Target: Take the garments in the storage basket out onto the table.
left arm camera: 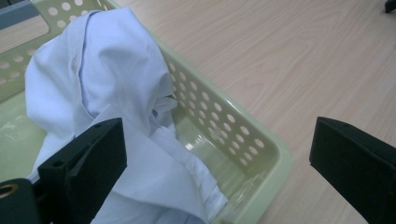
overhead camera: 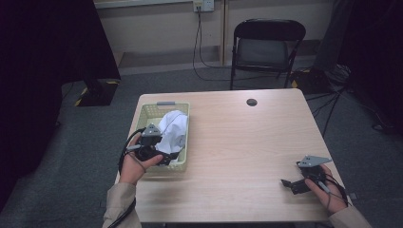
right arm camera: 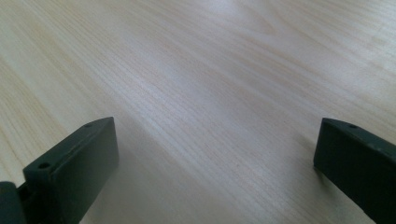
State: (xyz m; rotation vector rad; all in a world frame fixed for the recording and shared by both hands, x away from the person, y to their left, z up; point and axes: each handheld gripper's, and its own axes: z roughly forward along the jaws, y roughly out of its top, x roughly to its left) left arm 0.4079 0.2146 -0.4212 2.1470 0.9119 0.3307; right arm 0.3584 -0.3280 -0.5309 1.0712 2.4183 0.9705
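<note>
A pale green perforated basket (overhead camera: pixel 147 114) stands at the table's left edge with a crumpled white cloth (overhead camera: pixel 172 129) inside. My left gripper (overhead camera: pixel 164 157) hovers over the basket's near end, open. In the left gripper view its jaws stand wide apart, one over the white cloth (left arm camera: pixel 102 88), the other beyond the basket's rim (left arm camera: pixel 261 154) above the table. My right gripper (overhead camera: pixel 288 183) rests low over the bare wood near the table's front right corner, open, with nothing between its jaws in the right gripper view.
The wooden table (overhead camera: pixel 237 142) has a dark cable hole (overhead camera: pixel 252 102) near its far edge. A black folding chair (overhead camera: pixel 266 47) stands behind the table, with cables on the grey floor. Dark curtains hang at both sides.
</note>
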